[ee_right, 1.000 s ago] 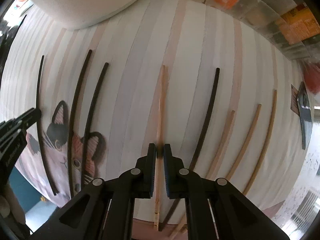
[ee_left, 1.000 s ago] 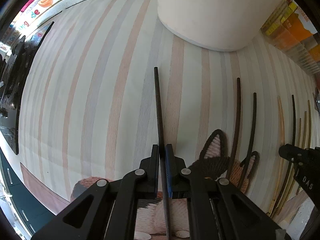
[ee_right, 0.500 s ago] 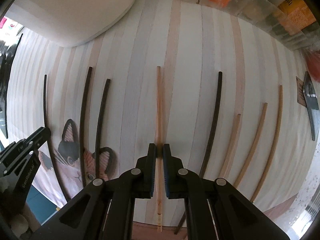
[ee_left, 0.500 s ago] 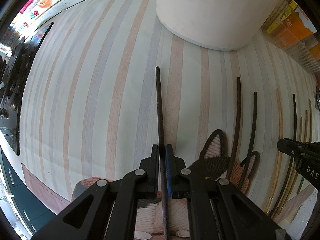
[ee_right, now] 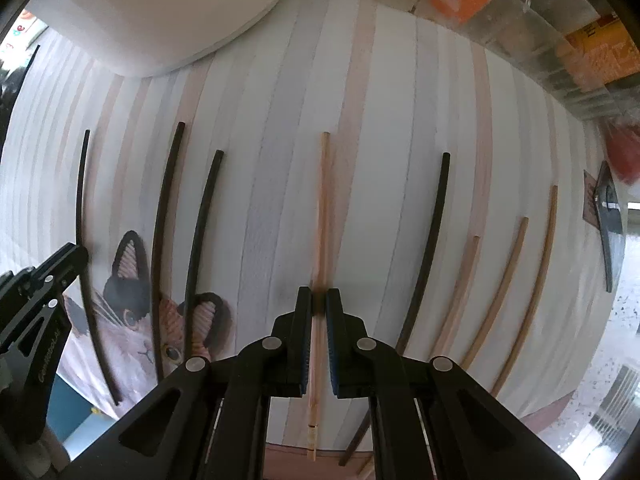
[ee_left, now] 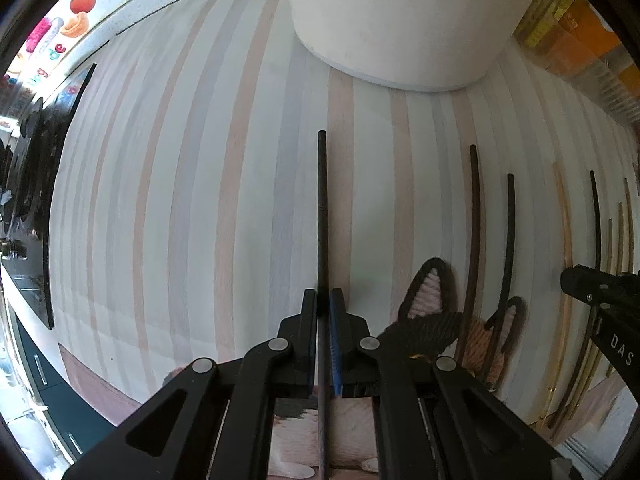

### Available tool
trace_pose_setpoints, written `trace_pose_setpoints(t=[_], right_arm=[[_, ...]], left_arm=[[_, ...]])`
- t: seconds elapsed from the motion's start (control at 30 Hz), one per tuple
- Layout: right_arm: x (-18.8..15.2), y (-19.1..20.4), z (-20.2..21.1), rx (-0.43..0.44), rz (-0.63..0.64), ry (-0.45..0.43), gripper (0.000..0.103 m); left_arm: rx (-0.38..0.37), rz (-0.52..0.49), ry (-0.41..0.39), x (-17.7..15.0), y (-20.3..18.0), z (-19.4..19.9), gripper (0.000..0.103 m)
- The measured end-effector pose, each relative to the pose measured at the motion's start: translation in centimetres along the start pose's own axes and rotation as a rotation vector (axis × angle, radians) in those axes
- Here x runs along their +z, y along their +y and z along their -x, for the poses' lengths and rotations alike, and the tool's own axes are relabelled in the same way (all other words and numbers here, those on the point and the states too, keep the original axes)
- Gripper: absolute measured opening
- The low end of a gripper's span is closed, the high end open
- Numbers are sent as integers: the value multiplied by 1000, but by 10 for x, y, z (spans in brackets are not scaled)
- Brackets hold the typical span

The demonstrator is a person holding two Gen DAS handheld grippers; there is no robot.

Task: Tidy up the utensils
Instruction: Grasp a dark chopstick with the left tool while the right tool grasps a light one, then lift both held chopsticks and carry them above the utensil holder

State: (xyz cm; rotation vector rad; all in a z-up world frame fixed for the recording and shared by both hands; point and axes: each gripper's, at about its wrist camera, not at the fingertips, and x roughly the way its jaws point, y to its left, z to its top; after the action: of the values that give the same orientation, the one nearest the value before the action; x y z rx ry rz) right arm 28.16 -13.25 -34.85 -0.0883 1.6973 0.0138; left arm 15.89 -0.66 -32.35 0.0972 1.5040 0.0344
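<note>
Two tools were at work, each nearly closed on a single chopstick. The left tool [ee_left: 323, 300] pinched a thin black chopstick [ee_left: 322, 216] between its fingers, the stick running straight ahead over the pastel-striped placemat [ee_left: 180, 208] on the table, its far end short of the white rounded container [ee_left: 400, 20]. The right tool [ee_right: 319, 300] pinched a pale wooden chopstick [ee_right: 322, 208] in the same way, lying lengthwise along the stripes. Only the right wrist view showed the whole spread: two dark chopsticks [ee_right: 164, 240] across the cat picture [ee_right: 132, 320] to the left, another black one [ee_right: 428, 248] and three light wooden ones [ee_right: 508, 280] to the right, all roughly parallel and apart. Only the left wrist view showed the colourful fruit-printed edge [ee_left: 76, 12] beyond the mat and dark furniture at far left. Each view caught the other tool at its edge.
</note>
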Motion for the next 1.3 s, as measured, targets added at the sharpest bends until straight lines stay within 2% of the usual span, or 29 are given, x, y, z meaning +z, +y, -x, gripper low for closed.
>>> trace_pose_setpoints(t=[0.13, 0.27, 0.57, 0.8, 0.93, 1.07, 1.17, 1.3], right_arm=[[-6, -3, -2, 47, -28, -28, 7], [-16, -10, 10, 108, -65, -75, 7], [-42, -7, 71, 212, -53, -230, 7], [-48, -22, 159, 291, -53, -425, 7], [-35, -37, 219, 332, -63, -546, 7], [-22, -44, 276, 369, -85, -670, 7], [-7, -44, 312, 379, -101, -758, 7], [32, -33, 348, 368, -132, -862, 7]], left_arm=[[-21, 27, -7, -5, 6, 6, 3], [-71, 34, -74, -16, 9, 37, 3], [-158, 48, -299, -25, 19, 140, 3], [-218, 76, -510, -16, 39, 226, 3], [-252, 77, -619, -10, 48, 274, 3], [-292, 79, -694, 11, 54, 311, 3], [-293, 89, -748, 32, 58, 334, 3], [-275, 98, -796, 68, 65, 351, 3]])
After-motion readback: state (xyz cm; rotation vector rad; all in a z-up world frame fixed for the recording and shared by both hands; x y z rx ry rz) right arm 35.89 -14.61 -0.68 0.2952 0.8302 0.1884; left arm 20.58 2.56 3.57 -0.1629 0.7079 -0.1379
